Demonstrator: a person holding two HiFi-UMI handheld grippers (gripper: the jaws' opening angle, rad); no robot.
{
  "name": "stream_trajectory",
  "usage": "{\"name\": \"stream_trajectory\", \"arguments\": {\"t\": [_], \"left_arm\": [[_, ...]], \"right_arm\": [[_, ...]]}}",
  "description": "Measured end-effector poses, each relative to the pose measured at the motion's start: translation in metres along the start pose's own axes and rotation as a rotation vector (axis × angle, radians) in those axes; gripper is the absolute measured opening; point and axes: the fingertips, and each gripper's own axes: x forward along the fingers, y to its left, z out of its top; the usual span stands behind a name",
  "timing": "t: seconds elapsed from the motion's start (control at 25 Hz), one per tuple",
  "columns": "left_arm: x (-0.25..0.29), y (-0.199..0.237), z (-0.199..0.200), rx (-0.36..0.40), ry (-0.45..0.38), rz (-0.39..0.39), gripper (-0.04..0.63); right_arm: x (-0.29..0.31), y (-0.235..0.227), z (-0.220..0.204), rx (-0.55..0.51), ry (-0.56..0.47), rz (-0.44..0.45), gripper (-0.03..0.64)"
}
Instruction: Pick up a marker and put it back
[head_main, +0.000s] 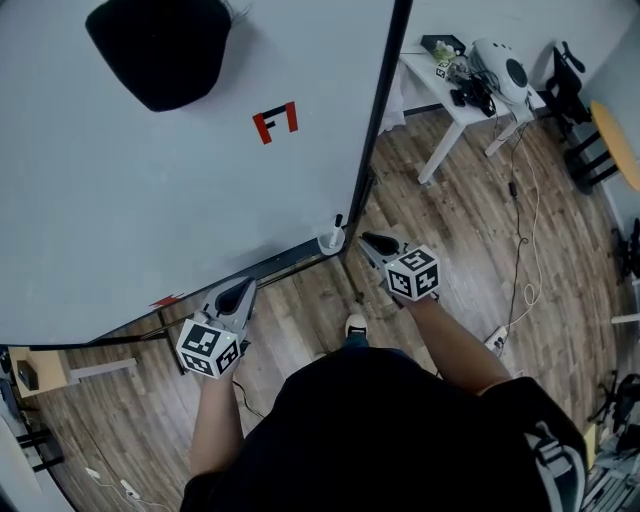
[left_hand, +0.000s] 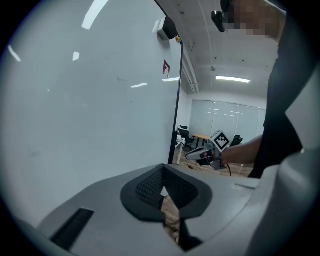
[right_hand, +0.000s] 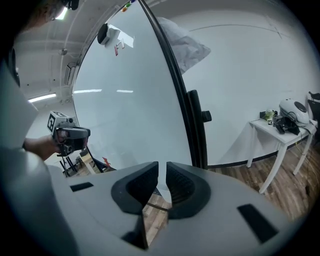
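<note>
A marker (head_main: 335, 231), white with a dark tip, stands upright at the lower right corner of the whiteboard (head_main: 150, 190). My right gripper (head_main: 366, 239) (right_hand: 162, 168) points at that corner from just beside the marker. Its jaws stand a narrow gap apart with nothing pressed between the pads, so it is open. My left gripper (head_main: 243, 289) (left_hand: 162, 173) hovers by the board's bottom edge, further left; its pads meet and hold nothing. Each gripper appears in the other's view: the right gripper (left_hand: 201, 153) and the left gripper (right_hand: 74, 133).
A black pad (head_main: 160, 50) and a red F-shaped mark (head_main: 275, 122) are on the board. Its dark frame post (right_hand: 196, 125) rises right of the marker. A white table (head_main: 455, 108) with gear stands beyond, and a cable and power strip (head_main: 497, 338) lie on the wood floor.
</note>
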Motion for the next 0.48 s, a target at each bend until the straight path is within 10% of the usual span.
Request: {"name": "stream_trajectory", "arguments": {"t": [0.48], "left_arm": [[0.015, 0.020, -0.011, -0.036, 0.046, 0.043, 0.012]], "right_arm": [[0.061, -0.028, -0.025, -0.004, 0.115, 0.029, 0.087]]}}
